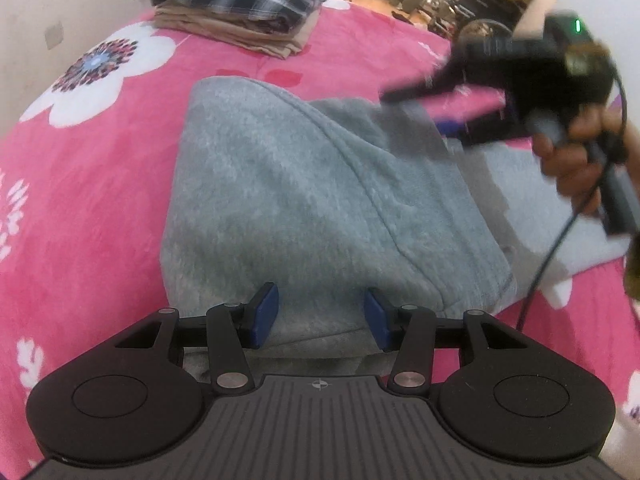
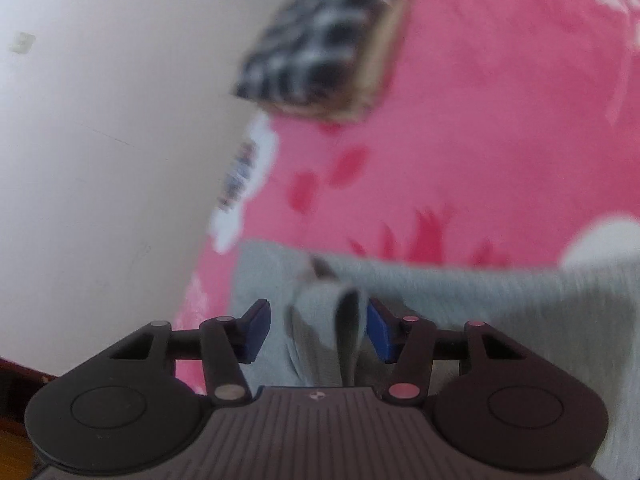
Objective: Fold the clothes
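Grey fleece garment (image 1: 304,184) is lying on the pink floral bedspread (image 1: 100,168), partly folded, one thick layer doubled over another with a seam running diagonally down the top layer. Its near edge is bunching up right at the left gripper (image 1: 322,316). Right side of the garment is trailing off toward a white flower print at the bed's near edge.

Left gripper is sitting with its blue pads (image 1: 267,310) partway apart and the grey cloth's thick folded edge filling the gap between them; pads seem to be meeting the fabric on both sides, so it is reading as a grip on the garment.

Right gripper (image 2: 318,328) is showing a raised fold of the same grey garment (image 2: 460,296) standing up between its jaws. The fold is lying against the right-hand pad (image 2: 378,330), but a clear gap is showing on the left-hand side, so the jaws are not pinching it, only straddling it. This view is badly blurred.

In the left wrist view the right gripper (image 1: 416,106) is hovering above the garment's far right part, held by a person's hand (image 1: 576,160), cable hanging down; also blurred.

Further out, a stack of folded clothes (image 1: 236,8), plaid piece on top, beige pieces under it, is sitting at the far side of the bedspread, well apart from the grey garment. A pale wall (image 2: 100,140) is running along the bed's side.
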